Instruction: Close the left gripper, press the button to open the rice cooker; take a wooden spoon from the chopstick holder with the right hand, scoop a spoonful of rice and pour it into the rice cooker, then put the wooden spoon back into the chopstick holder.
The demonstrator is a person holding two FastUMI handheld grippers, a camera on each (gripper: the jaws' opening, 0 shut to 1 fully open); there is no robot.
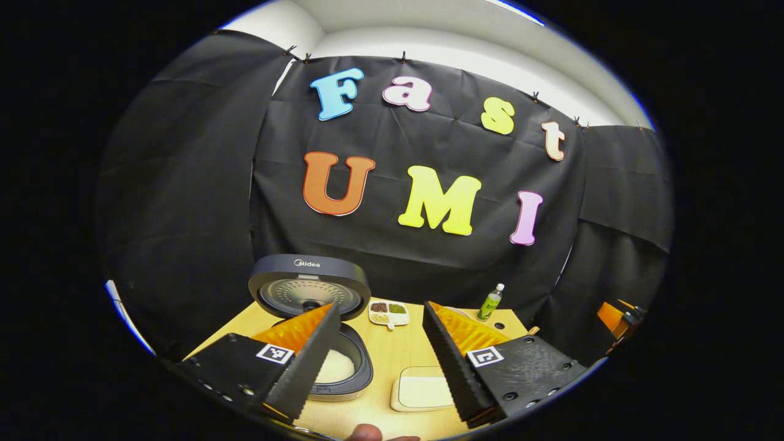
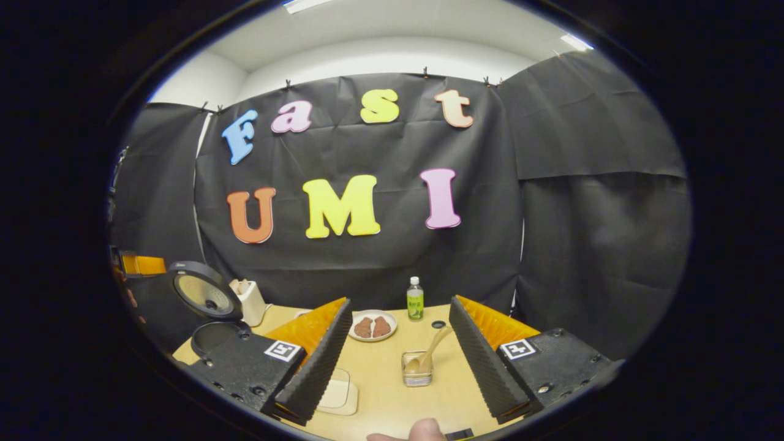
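Near, right gripper view: right gripper (image 2: pixel 398 367) jaws wide apart, nothing held, hovering above table (image 2: pixel 441 398), aimed roughly level at back wall. Fingertip of holding hand (image 2: pixel 422 430) at bottom edge. Just ahead, between the fingers: holder (image 2: pixel 417 369), a clear glass w/ spoon (image 2: pixel 427 356) inside, bowl end down, handle leaning up-right. Left of it, pale tray (image 2: pixel 337 392), partly behind left finger. Farther: plate (image 2: pixel 372 326) w/ two brown pieces, bottle (image 2: pixel 415 299), small dark cap (image 2: pixel 438 324). Far left: cooker (image 2: pixel 211 334), lid (image 2: pixel 205 294) up; white container (image 2: pixel 251 301) beside it.

Near, left gripper view: left gripper (image 1: pixel 380 361) also spread open, empty, held above table edge, pointing level-ish fwd. Fingertip (image 1: pixel 366 432) at bottom. Tray (image 1: pixel 422 392) w/ rice between fingers, near. Cooker (image 1: pixel 343 367) partly behind left finger, pot showing white inside. Lid (image 1: pixel 309 291) upright behind. Beyond: divided dish (image 1: pixel 389 312) w/ beans/grains, bottle (image 1: pixel 490 302).

Progress, judged: button step done, since lid stands open. White in pot + spoon sitting in holder suggest scoop, pour and return may be done too, i.e. at or near end; can't rule out spoon untouched and scoop still to come. If so, left to do: grab spoon, scoop from tray, tip into pot, return spoon.
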